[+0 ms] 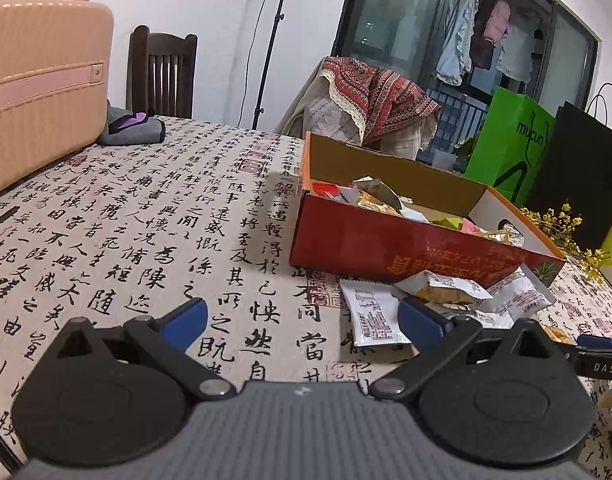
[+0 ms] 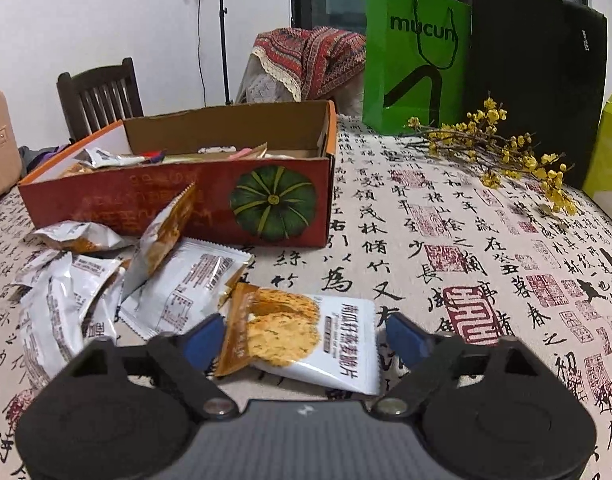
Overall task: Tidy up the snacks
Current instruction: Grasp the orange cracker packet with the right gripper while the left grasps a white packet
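A red cardboard box (image 2: 166, 200) with a green pumpkin print stands open on the calligraphy tablecloth, with several snack packets inside. More white and orange packets (image 2: 186, 280) lie loose in front of it. One white cracker packet (image 2: 306, 332) lies flat between the fingers of my right gripper (image 2: 304, 338); the blue pads stand close beside its two edges without visibly pressing. In the left wrist view the box (image 1: 385, 240) is ahead to the right and loose packets (image 1: 445, 292) lie by the right finger. My left gripper (image 1: 302, 320) is open over bare cloth, holding nothing.
A pink suitcase (image 1: 38, 80) and a grey cloth (image 1: 134, 128) sit at the table's far left. A green bag (image 2: 413, 60), a black bag (image 2: 537, 80), a yellow-green box (image 2: 609, 152) and a yellow flower branch (image 2: 505, 148) line the far right. Chairs stand behind.
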